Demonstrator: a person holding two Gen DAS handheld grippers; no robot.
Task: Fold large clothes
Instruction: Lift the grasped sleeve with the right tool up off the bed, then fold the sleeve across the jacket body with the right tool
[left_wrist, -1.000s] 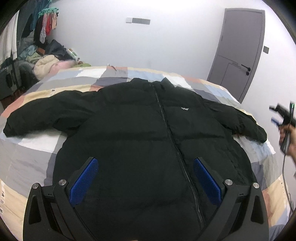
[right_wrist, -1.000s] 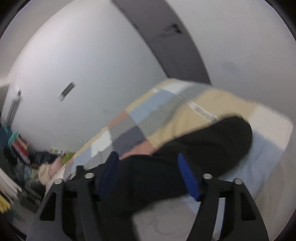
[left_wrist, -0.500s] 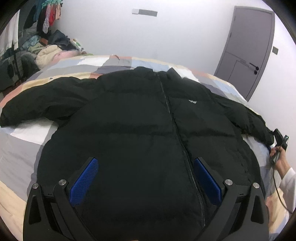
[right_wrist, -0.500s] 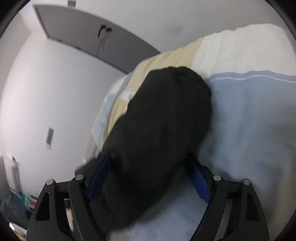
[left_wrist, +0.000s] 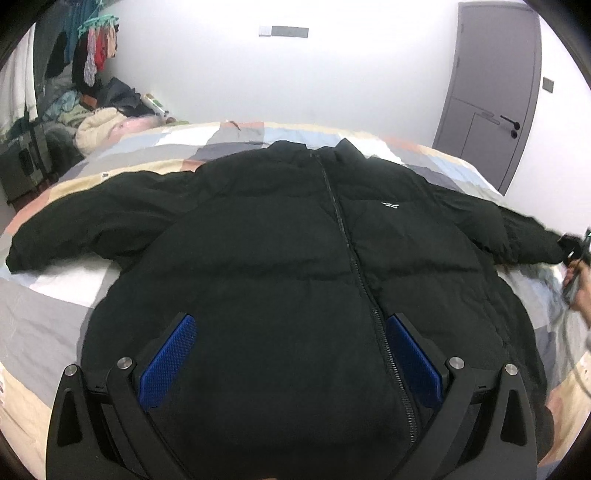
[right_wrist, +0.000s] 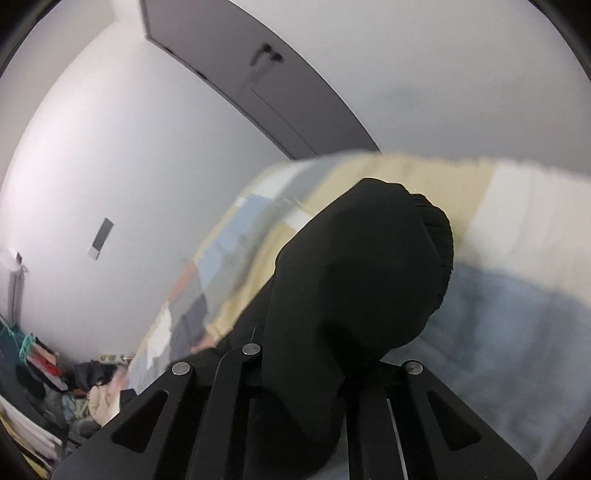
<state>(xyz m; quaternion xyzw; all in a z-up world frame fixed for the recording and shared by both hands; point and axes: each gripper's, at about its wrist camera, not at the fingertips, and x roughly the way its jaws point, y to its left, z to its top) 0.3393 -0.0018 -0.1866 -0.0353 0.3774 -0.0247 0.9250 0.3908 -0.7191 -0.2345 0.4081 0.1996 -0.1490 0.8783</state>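
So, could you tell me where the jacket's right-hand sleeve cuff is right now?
The sleeve cuff is pinched in the right gripper above the bed; in the left wrist view, at the far right edge.

Setting: a bedroom in a home. A bed (left_wrist: 55, 295) with a patchwork cover of grey, cream, blue and salmon blocks fills the near ground. Grey door (left_wrist: 491, 92) with lever handle at far right. Hanging clothes (left_wrist: 96, 44) and piled laundry (left_wrist: 99, 125) crowd the far left corner.

hidden: right tongs (right_wrist: 306, 373) pads, behind sleeve (right_wrist: 362, 280) | blurred: bedspread (right_wrist: 517, 295)
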